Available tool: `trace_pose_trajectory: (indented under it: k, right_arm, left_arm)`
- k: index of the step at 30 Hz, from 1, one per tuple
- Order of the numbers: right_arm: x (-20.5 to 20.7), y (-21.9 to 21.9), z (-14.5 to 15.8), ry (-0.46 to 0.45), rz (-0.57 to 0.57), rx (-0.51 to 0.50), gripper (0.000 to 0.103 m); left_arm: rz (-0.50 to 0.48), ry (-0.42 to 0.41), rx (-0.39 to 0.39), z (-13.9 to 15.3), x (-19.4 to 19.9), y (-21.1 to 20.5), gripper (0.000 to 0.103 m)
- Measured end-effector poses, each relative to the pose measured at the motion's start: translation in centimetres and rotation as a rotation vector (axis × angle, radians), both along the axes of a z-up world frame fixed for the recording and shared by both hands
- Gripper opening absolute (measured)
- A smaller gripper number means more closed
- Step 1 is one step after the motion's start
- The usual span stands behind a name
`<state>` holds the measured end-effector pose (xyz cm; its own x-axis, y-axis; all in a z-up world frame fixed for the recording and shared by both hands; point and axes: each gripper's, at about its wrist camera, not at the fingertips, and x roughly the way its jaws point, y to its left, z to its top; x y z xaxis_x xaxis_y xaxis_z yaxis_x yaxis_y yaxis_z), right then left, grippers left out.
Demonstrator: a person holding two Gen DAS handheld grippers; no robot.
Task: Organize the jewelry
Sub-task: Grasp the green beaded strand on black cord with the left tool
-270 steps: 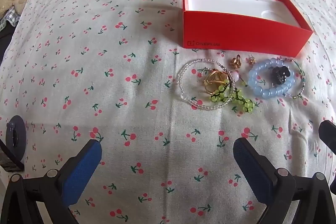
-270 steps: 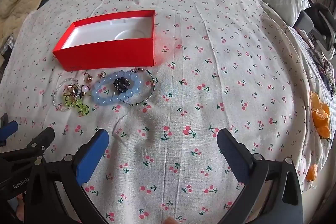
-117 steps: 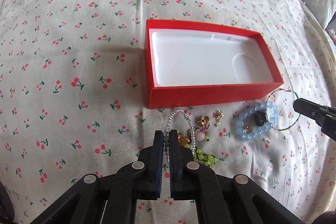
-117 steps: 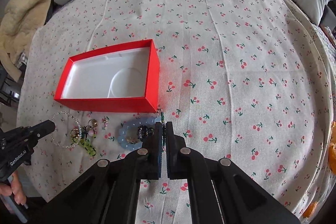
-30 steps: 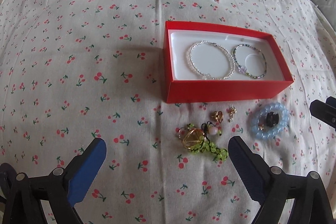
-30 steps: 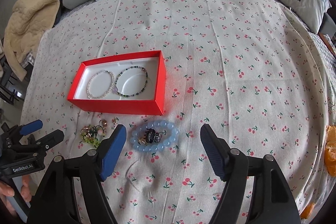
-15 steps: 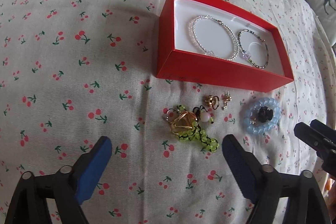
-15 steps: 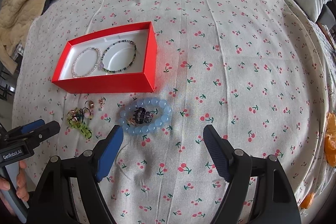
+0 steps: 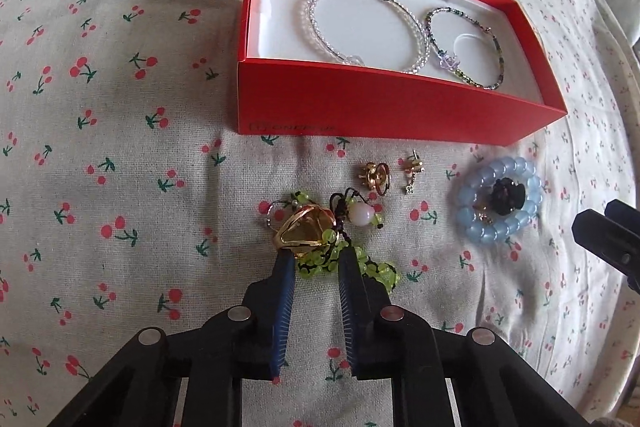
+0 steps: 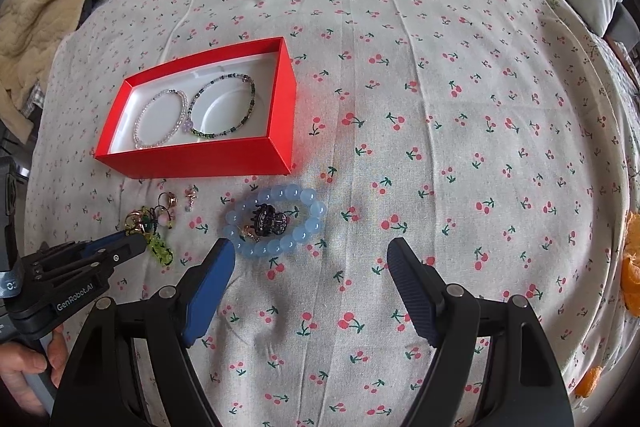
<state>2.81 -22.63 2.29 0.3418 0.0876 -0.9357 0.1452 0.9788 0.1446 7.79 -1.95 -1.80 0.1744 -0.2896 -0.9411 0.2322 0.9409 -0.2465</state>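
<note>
Lime-green glass bead strand [image 9: 344,267], lying on the cherry-print bedspread [image 9: 120,107] before the red cardboard box [image 9: 392,111], long axis slanting toward the lower right. Left gripper [image 9: 316,259] is nearest; fingers narrowed astride it, contact not discernible. Right gripper [image 10: 310,259] is held spread wide beside the pale-blue bead bracelet [image 10: 276,225]. Person's hand is shown only by the right view.

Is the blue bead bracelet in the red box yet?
No, the blue bead bracelet lies on the cherry-print sheet in front of the red box.
</note>
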Motion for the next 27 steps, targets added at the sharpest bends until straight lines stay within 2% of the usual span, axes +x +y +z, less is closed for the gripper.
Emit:
trace_pose_trajectory:
  k: [4, 10, 22, 27]
  right_arm:
    - [0.0, -0.1, -0.1, 0.004, 0.002, -0.002, 0.081]
    - [0.1, -0.5, -0.5, 0.014, -0.009, 0.002, 0.081]
    - [1.2, -1.5, -2.0, 0.057, -0.055, 0.048, 0.081]
    - [1.9, -2.2, -3.1, 0.08, -0.098, 0.056, 0.081]
  left_arm:
    - [-0.016, -0.017, 0.013, -0.3, 0.2, -0.4, 0.007]
    - [-0.024, -0.041, 0.021, 0.2, 0.1, -0.7, 0.003]
    - [-0.057, -0.139, -0.118, 5.8, -2.0, 0.5, 0.002]
    - [-0.061, -0.155, -0.13, 6.6, -2.5, 0.6, 0.002]
